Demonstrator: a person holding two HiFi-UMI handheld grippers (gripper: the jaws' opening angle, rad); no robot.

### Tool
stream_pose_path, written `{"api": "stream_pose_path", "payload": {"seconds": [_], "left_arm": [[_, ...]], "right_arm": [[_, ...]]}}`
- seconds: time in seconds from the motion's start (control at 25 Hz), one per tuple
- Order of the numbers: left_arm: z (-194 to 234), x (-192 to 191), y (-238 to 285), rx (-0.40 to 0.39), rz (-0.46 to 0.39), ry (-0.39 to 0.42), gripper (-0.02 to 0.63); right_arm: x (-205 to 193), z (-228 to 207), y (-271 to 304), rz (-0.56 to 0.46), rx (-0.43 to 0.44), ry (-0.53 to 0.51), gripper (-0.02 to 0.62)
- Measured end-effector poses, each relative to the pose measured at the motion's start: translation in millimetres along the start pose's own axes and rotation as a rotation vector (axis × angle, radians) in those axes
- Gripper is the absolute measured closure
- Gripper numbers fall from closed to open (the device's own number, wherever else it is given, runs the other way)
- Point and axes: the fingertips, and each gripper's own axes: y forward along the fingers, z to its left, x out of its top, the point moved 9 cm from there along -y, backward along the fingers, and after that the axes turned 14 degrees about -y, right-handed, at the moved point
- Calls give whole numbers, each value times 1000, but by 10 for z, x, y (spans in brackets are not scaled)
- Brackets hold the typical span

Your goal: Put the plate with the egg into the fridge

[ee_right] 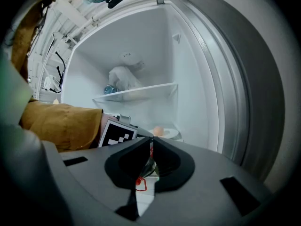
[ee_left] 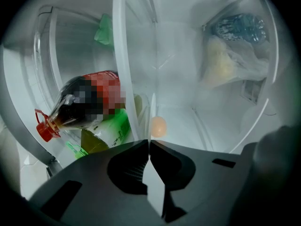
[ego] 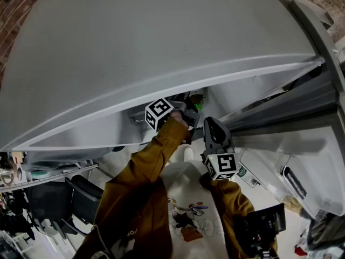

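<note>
The right gripper (ee_right: 151,137) is nearest, in front of the open fridge, with its jaws pressed together on nothing. Only the head view shows this from outside: both ochre sleeves (ego: 156,155) reach forward under the wide grey fridge door (ego: 151,47).

Further in, the left gripper (ee_left: 149,142) is inside the compartment. Its jaws pinch the thin white rim of the plate (ee_right: 171,133). Its own view sees the plate almost edge-on, as a pale upright band, with the egg (ee_left: 158,126) just past the jaw tips. The right gripper view shows the plate lying flat and low in the fridge near the side wall, the egg on it. Whether the plate already rests on a surface cannot be told.

Beside the plate, the left gripper view alone shows a dark bottle (ee_left: 89,100) with a red cap and a green packet (ee_left: 115,126). Farthest back, a glass shelf (ee_right: 141,89) carries a pale bag (ee_right: 123,79).
</note>
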Motion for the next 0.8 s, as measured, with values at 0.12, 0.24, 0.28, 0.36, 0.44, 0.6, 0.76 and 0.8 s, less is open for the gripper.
{"api": "stream_pose_path", "payload": {"seconds": [0.12,0.24,0.28,0.36,0.44,0.6,0.76,0.8], "left_arm": [[16,14,2,16,-2,-10,588],[7,23,14,18,1,-10,586],[3,22,22,15,3,-11,586],[1,9,36,4,13,-17,586],[2,-3,46,-6,20,-16,584],[19,-6,46,2,19,13,583],[0,-12,46,-1,23,42,541],[-10,-16,46,-1,24,49,529]], "right_arm": [[0,0,-4,2,1,-3,588],[-2,3,-4,5,3,-5,588],[6,8,-2,5,4,-6,588],[37,28,3,4,10,-3,588],[20,31,-2,5,10,-4,588],[15,26,-13,1,9,-7,588],[34,36,-28,-5,9,1,588],[6,31,-39,-4,7,-3,588]]}}
